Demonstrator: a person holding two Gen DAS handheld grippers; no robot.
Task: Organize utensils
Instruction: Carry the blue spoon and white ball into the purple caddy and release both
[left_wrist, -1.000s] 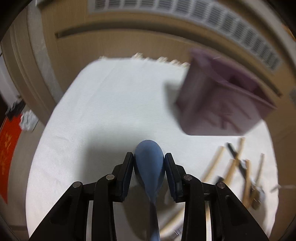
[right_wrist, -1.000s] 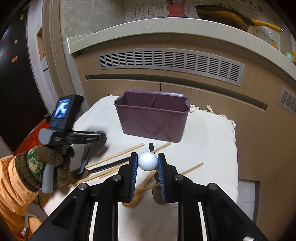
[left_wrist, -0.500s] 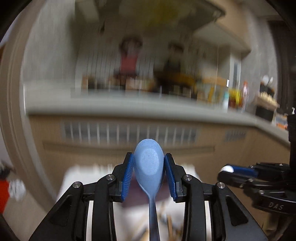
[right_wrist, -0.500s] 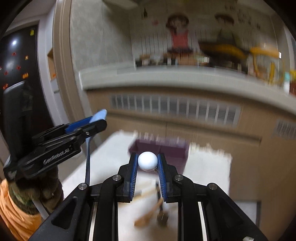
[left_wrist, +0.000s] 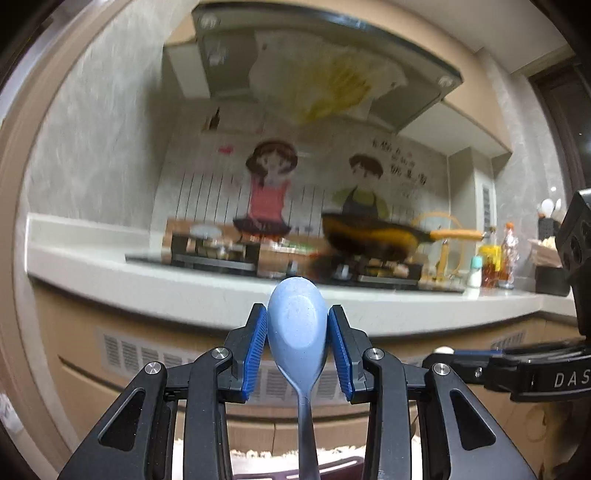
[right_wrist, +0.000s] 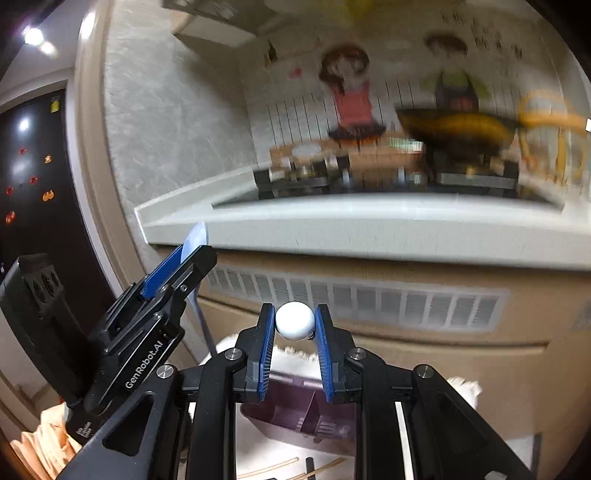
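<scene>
My left gripper (left_wrist: 297, 349) is shut on a blue spoon (left_wrist: 297, 328), bowl up between the pads, handle hanging down. In the right wrist view the left gripper (right_wrist: 177, 273) stands at the left, raised, with the spoon's bowl (right_wrist: 194, 238) at its tip. My right gripper (right_wrist: 294, 347) is shut on a white-headed utensil (right_wrist: 294, 320); its handle is hidden. Both are lifted and tilted up toward the kitchen counter. The purple divided utensil box (right_wrist: 295, 410) sits below the right gripper on the white cloth (right_wrist: 258, 446); its rim shows in the left wrist view (left_wrist: 332, 469).
Wooden chopsticks (right_wrist: 266, 469) lie on the cloth in front of the box. A kitchen counter (right_wrist: 369, 229) with a stove and a yellow pan (left_wrist: 373, 236) runs behind. A vented cabinet front (right_wrist: 351, 302) is beyond the cloth. The right gripper's body (left_wrist: 517, 373) sits at the right.
Both grippers have lifted off the cloth and tilted upward, each keeping its utensil. The views swung from the table to the counter and wall.
</scene>
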